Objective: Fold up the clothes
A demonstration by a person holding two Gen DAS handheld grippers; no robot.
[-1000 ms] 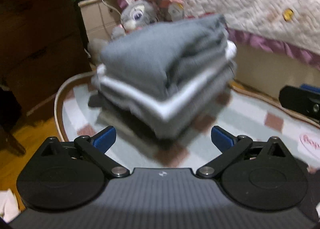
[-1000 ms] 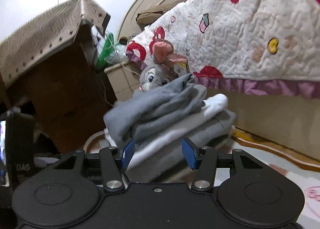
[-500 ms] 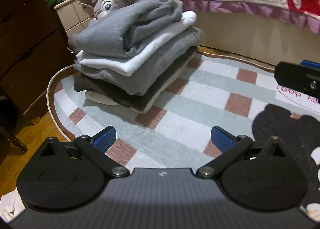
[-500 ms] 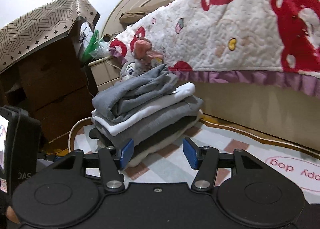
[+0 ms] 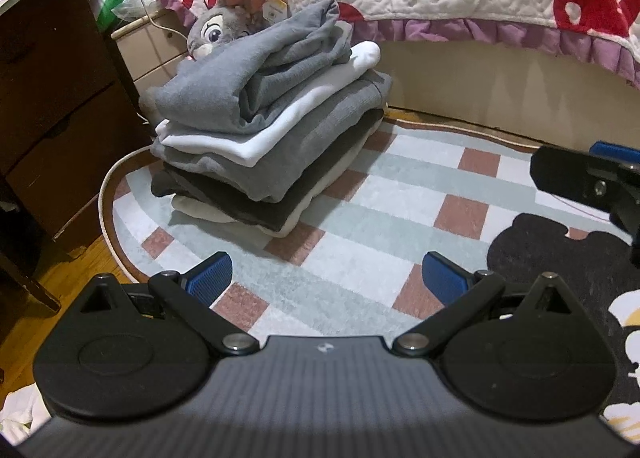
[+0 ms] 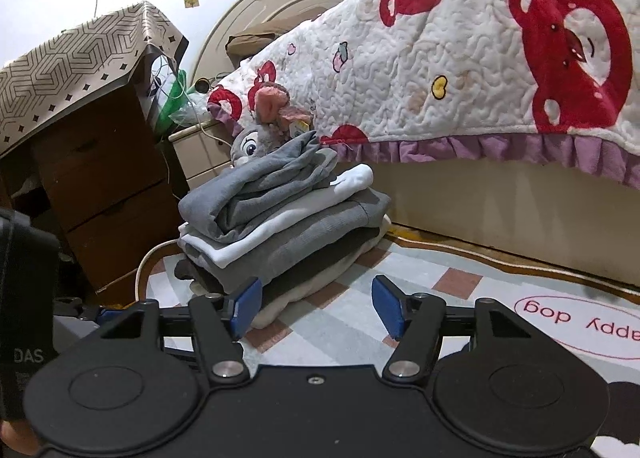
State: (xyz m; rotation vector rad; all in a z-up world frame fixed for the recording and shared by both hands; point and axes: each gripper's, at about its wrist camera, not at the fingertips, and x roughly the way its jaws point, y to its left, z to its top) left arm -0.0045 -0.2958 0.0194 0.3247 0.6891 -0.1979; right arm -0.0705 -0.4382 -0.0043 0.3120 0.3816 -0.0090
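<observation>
Stack of folded clothes (image 5: 272, 146) sat on the checked rug (image 5: 360, 234), beside the bed (image 6: 460, 70), plush rabbit (image 5: 224, 18) behind it. Left gripper (image 5: 326, 272) released, fingers wide, nothing between. Right gripper (image 6: 316, 306) fingers opening, empty, clear of the stack.

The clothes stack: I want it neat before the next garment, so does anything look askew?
Yes. The top grey garment is loosely bunched, not flat, and one end peaks up against the plush rabbit. The white layer below pokes out past it. The lower layers look flat and even.
</observation>
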